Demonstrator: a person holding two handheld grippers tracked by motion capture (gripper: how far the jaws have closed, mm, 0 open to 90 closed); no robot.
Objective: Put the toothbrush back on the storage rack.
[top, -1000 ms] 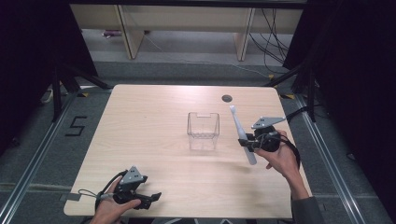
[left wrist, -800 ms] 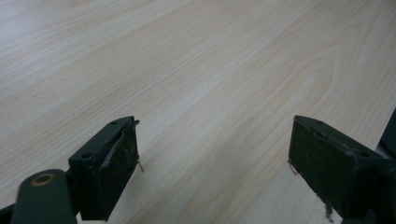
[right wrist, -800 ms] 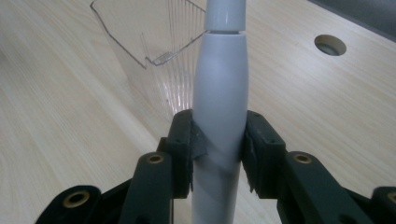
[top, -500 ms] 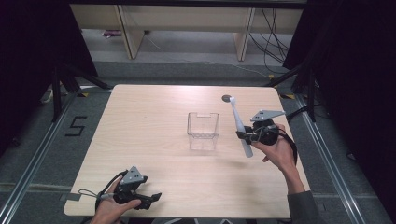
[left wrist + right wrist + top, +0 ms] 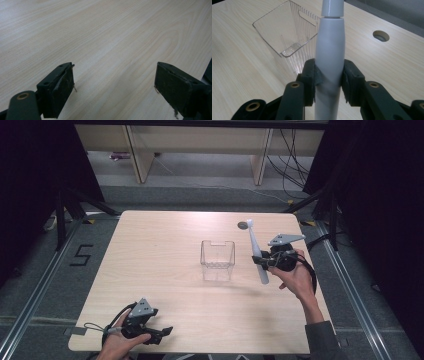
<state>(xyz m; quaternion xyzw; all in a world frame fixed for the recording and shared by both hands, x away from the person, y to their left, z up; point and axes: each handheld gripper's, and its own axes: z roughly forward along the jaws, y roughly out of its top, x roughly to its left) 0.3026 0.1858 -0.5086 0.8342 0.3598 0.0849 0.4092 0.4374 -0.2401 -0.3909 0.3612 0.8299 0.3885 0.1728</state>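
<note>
- our right gripper (image 5: 264, 261) has its jaws clamped on a white electric toothbrush (image 5: 255, 251), which stands up between them with its handle pinched at the middle.
- a clear plastic box (image 5: 217, 260) sits on the bench (image 5: 165, 245) just beyond and beside those jaws, apart from the brush.
- our left gripper (image 5: 159, 333) rests low on the bench, jaws spread wide with bare wood between them.

The left gripper (image 5: 115, 92) held its two black jaws wide apart, with nothing between them. Beneath and beyond lay the pale wooden table (image 5: 107, 37), its grain running slantwise; a dark edge showed at far right.
</note>
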